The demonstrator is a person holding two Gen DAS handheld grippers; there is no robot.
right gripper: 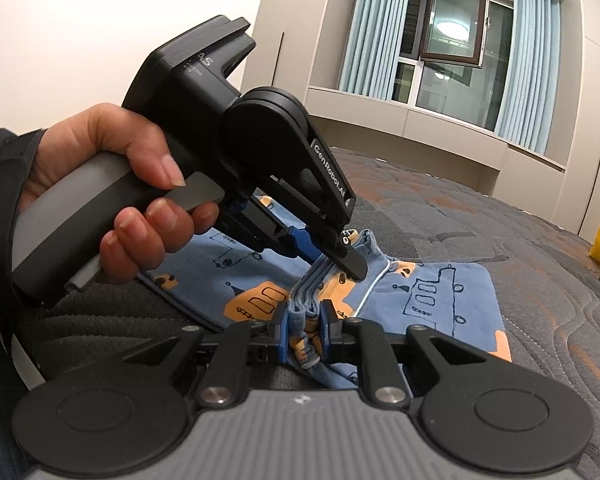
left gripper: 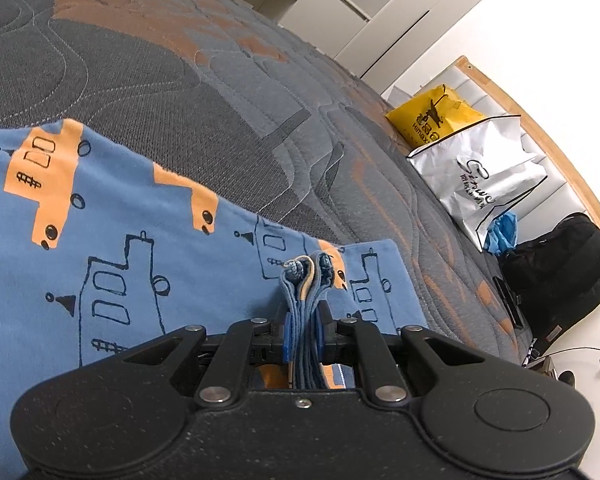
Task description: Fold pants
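Both grippers, left gripper [left gripper: 303, 330] and right gripper [right gripper: 305, 330], clench the pants [left gripper: 112, 248] bunched edge; bare mattress [left gripper: 188, 92] beyond (left casing reads "CenRobot.AI").

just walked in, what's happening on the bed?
A person is folding blue printed pants on a quilted mattress, with a handheld gripper in each hand. The left gripper and the right gripper are both shut on a bunched, multi-layer edge of the fabric, close together. The rest of the pants lies flat on the bed. Shopping bags sit at the bed's far edge.
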